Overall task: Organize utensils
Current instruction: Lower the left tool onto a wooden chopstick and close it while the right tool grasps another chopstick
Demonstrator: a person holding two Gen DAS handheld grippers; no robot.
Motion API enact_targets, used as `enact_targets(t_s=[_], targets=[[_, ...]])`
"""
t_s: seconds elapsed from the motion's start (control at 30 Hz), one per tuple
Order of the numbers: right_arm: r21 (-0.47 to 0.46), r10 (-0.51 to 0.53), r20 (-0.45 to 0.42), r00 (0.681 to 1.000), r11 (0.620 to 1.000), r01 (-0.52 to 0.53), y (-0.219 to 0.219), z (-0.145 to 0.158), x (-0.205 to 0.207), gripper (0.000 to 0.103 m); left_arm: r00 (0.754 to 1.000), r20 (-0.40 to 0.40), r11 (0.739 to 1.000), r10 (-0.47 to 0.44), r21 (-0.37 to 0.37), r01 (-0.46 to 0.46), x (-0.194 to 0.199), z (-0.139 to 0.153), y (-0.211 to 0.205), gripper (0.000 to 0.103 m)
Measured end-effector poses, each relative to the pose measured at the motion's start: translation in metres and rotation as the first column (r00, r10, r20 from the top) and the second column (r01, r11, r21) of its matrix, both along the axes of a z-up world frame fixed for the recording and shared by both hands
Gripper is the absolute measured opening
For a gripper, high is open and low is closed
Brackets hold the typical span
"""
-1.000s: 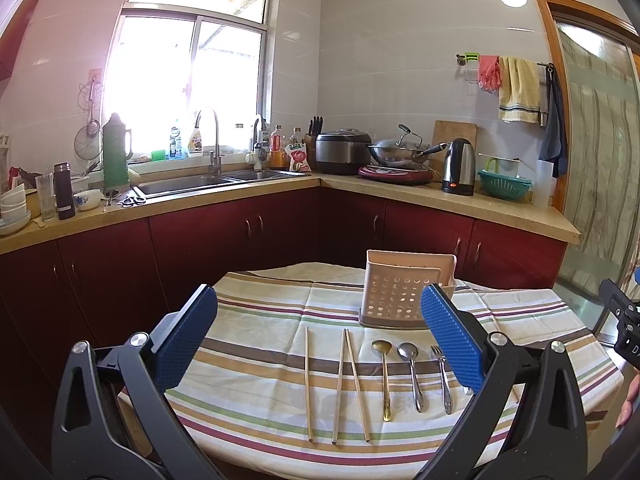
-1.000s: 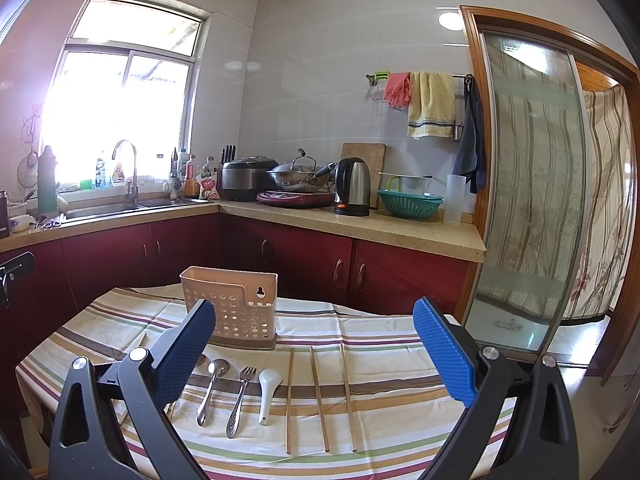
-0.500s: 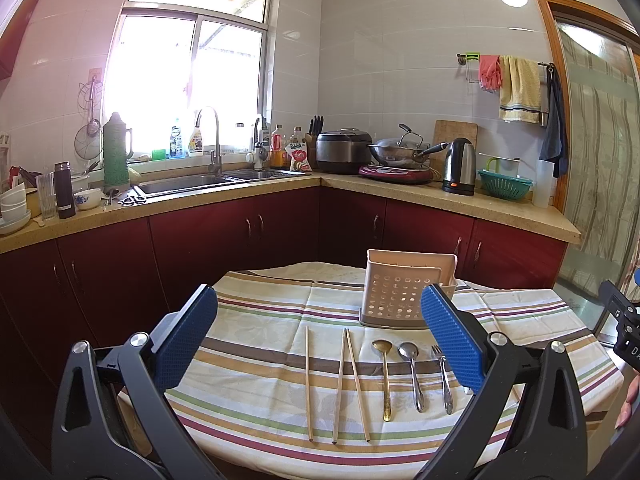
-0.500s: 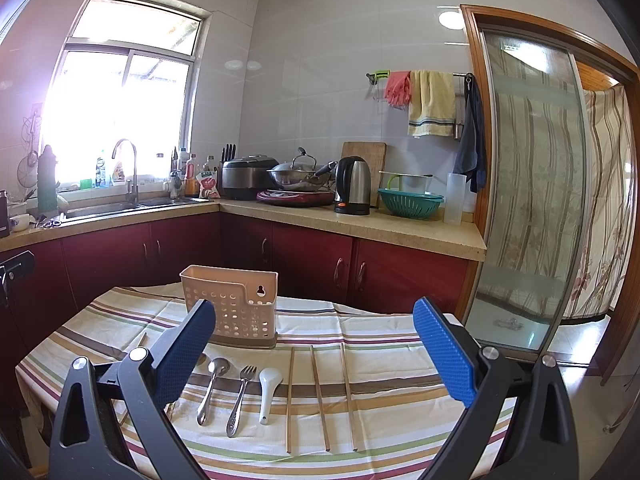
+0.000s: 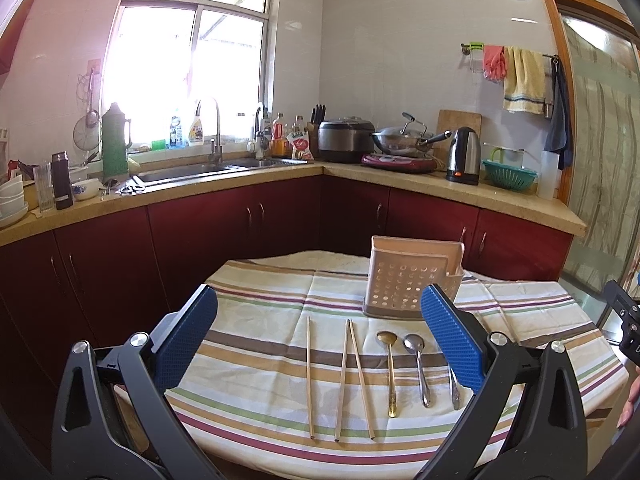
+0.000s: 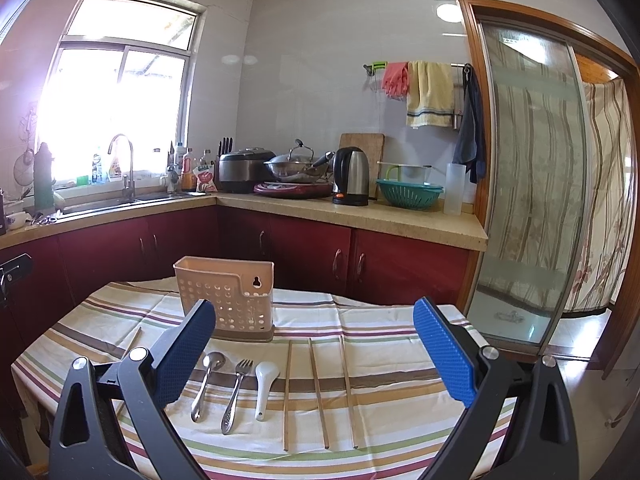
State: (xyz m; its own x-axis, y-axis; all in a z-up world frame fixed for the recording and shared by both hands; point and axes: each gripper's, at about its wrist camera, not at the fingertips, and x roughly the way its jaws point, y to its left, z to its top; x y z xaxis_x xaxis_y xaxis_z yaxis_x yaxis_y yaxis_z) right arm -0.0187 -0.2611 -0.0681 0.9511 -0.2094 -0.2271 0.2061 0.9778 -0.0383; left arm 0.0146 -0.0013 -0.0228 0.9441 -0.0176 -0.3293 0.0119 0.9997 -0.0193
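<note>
A beige perforated utensil holder [image 5: 412,282] [image 6: 228,300] stands upright on the striped tablecloth [image 5: 260,320]. In front of it lie three wooden chopsticks [image 5: 344,376], a gold spoon [image 5: 390,372], a steel spoon [image 5: 418,364] and a fork partly hidden by my finger. The right wrist view shows the steel spoon [image 6: 206,380], a fork [image 6: 236,394], a white spoon [image 6: 264,386] and three more chopsticks [image 6: 318,392]. My left gripper [image 5: 320,340] and right gripper [image 6: 314,354] are both open and empty, held above the near table edge.
Dark red cabinets and a counter [image 5: 240,184] wrap behind the table, with a sink, a rice cooker, a wok and a kettle [image 6: 352,176]. A sliding glass door [image 6: 528,200] stands at the right. The other gripper's edge shows at the far right of the left wrist view [image 5: 624,320].
</note>
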Motion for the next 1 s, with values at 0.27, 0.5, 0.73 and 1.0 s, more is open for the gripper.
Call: enact_targets(t_s=[0.27, 0.5, 0.73, 1.0], targets=[[0.049, -0.003, -0.076, 0.997, 0.999, 0.007, -0.024, -0.047, 0.017, 0.097, 0.993, -0.118, 1.0, -0.007, -0.005, 0.007, 0.038, -0.054, 0.005, 0.099], [0.074, -0.032, -0.158, 0.987, 0.996, 0.044, -0.047, -0.099, 0.024, 0.097, 0.964, -0.267, 1.0, 0.01, 0.013, -0.007, 0.067, -0.121, 0.015, 0.099], [0.089, -0.049, -0.194, 0.98, 0.994, 0.067, -0.061, -0.125, 0.023, 0.096, 0.941, -0.337, 0.999, 0.008, 0.039, 0.006, 0.066, -0.158, 0.021, 0.094], [0.124, -0.036, -0.234, 0.972, 0.99, 0.066, -0.072, -0.142, 0.022, 0.062, 0.918, -0.397, 0.997, -0.003, 0.072, 0.034, 0.061, -0.173, 0.016, 0.074]])
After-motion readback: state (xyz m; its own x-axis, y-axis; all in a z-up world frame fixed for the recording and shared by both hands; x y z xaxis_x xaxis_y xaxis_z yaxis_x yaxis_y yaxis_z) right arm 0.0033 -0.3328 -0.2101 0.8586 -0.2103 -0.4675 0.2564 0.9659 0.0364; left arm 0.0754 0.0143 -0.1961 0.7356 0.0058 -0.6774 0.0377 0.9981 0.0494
